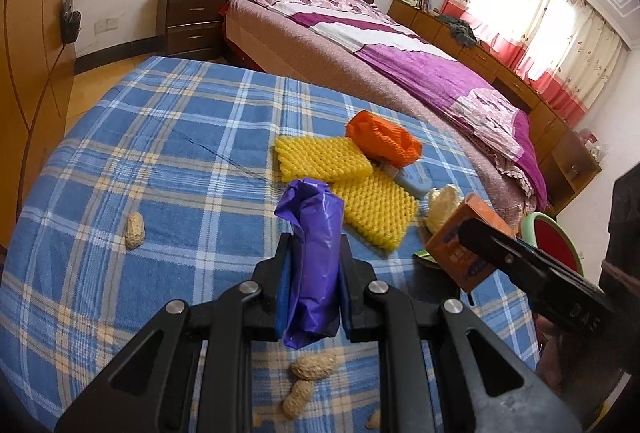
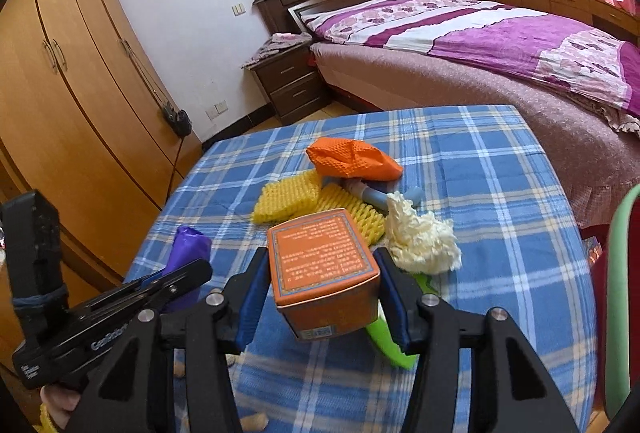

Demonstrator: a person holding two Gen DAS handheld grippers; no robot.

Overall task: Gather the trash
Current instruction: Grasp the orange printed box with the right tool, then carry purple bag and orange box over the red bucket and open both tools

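Note:
My left gripper (image 1: 314,245) is shut on a crumpled purple plastic bag (image 1: 314,253) and holds it above the blue plaid tablecloth (image 1: 160,153). My right gripper (image 2: 322,265) is shut on an orange box (image 2: 322,265), which also shows in the left wrist view (image 1: 460,245). On the cloth lie two yellow foam nets (image 1: 320,157), an orange foam net (image 1: 384,139), a blue object (image 1: 414,183) under it, a crumpled cream tissue (image 2: 420,239) and a green item (image 2: 388,341) beneath the box. Peanut shells lie at the left (image 1: 135,230) and under my left gripper (image 1: 312,367).
A bed with a purple quilt (image 1: 420,65) stands beyond the table. A dark nightstand (image 1: 192,21) is at its head. A wooden wardrobe (image 2: 60,93) lines the left wall. A red and green chair (image 1: 554,241) stands at the table's right side.

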